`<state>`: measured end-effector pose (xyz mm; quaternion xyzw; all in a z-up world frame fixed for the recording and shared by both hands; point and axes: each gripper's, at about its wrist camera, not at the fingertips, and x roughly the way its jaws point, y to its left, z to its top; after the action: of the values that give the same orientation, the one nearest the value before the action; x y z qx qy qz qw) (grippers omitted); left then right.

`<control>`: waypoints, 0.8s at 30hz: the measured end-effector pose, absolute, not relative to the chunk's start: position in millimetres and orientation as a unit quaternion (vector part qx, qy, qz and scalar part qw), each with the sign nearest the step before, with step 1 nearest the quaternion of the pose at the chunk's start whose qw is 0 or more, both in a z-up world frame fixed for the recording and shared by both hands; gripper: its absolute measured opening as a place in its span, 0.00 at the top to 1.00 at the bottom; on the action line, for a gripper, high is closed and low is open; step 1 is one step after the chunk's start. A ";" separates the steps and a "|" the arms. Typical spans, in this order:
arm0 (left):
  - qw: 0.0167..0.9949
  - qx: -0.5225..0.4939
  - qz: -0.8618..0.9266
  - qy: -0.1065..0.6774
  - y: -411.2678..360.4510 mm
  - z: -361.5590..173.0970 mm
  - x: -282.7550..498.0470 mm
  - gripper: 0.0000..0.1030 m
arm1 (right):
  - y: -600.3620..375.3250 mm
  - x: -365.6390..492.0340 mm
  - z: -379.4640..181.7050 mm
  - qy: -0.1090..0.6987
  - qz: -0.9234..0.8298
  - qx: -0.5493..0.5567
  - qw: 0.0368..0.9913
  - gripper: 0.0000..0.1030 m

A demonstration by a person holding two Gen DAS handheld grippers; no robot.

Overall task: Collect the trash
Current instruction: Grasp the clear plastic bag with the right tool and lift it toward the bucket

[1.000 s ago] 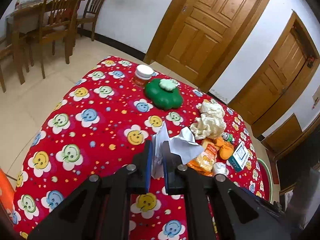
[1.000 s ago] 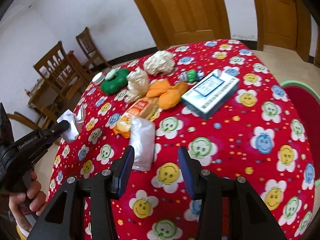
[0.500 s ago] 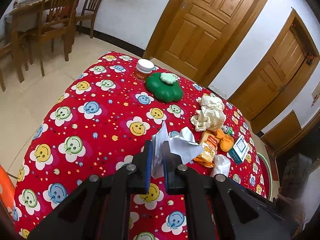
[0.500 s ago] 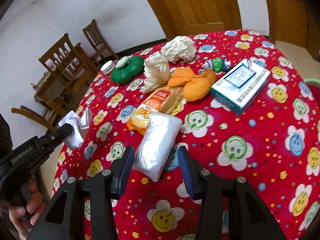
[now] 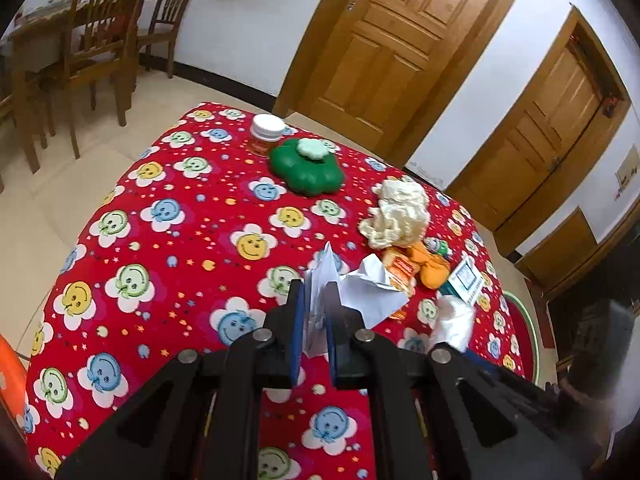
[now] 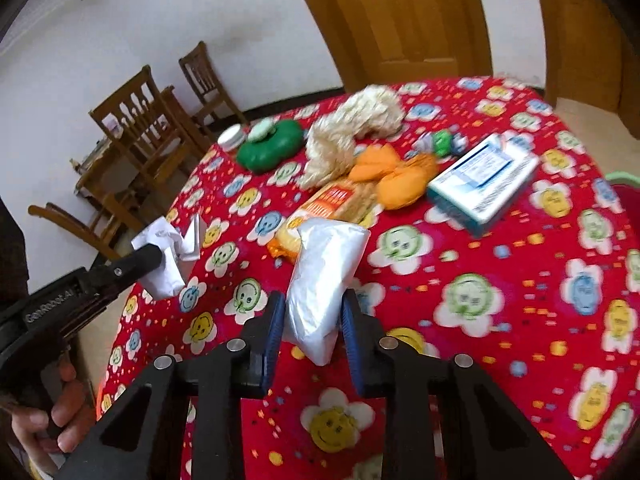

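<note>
A red cloth (image 5: 168,240) printed with smiling flower faces covers the desk. Near its far corner stands a small jar with a white lid (image 5: 267,134), and just beside it lies a green clover-shaped container (image 5: 306,168) with a pale green knob on top. A blue and white box (image 6: 482,182) lies flat toward the desk's other side. Beyond the desk, wooden chairs (image 5: 100,40) stand around a wooden dining table on the pale tiled floor (image 5: 48,184). Two panelled wooden doors (image 5: 392,40) are set in the white wall. A round red mat with a green rim (image 5: 520,324) lies on the floor beside the desk.
</note>
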<state>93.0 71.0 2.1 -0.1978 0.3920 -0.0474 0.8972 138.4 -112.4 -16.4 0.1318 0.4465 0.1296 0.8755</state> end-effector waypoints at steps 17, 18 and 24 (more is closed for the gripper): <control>0.879 -0.156 -0.173 0.415 -25.4 26.7 98.3 0.92 | -216.7 76.5 28.6 0.387 0.034 0.175 0.905 0.73; 0.878 -0.150 -0.181 0.418 -34.6 27.6 100.5 0.92 | -224.9 73.3 29.5 0.382 0.023 0.176 0.907 0.73; 0.865 -0.120 -0.229 0.431 -88.7 32.4 114.4 0.92 | -269.1 61.1 30.0 0.366 -0.029 0.190 0.911 0.73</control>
<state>114.4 -88.7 32.4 -0.1196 0.4305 -0.2290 0.8648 61.1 -269.1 30.0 0.1896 0.3659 -0.0287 0.9107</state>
